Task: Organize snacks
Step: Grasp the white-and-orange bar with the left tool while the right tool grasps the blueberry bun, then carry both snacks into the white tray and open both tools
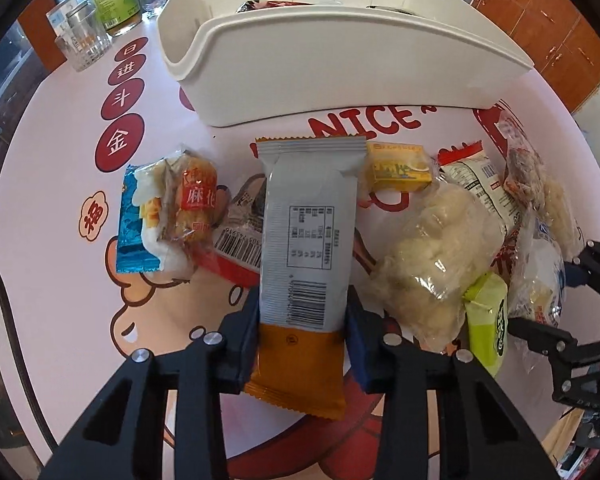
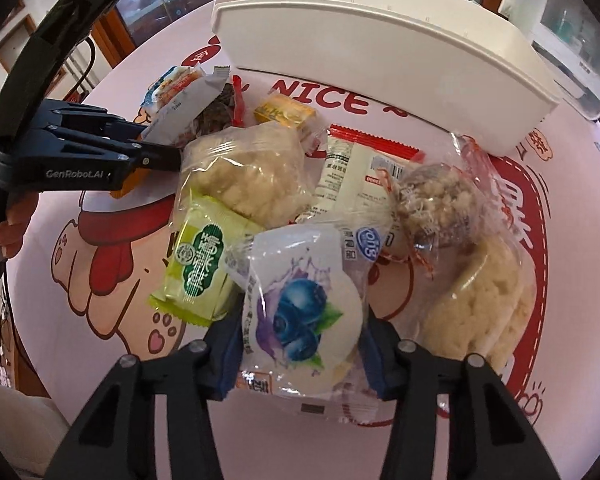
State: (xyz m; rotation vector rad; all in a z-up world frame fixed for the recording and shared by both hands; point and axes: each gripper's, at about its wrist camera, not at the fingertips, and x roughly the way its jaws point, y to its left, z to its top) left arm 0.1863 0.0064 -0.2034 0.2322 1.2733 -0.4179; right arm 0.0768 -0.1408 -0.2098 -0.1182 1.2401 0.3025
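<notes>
Left gripper [image 1: 304, 344] clamped on a grey-and-orange barcoded wafer packet [image 1: 306, 248], right gripper [image 2: 300, 356] clamped on a clear blueberry-printed pouch [image 2: 300, 320], both over the snack heap on the pink printed tablecloth [image 1: 60, 200], white bin [image 1: 340, 60] beyond.

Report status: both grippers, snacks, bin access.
Left gripper shut on grey-and-orange wrapped bar. Right gripper shut on clear blueberry-print pouch. White plastic bin behind the pile, path unobstructed.
</notes>
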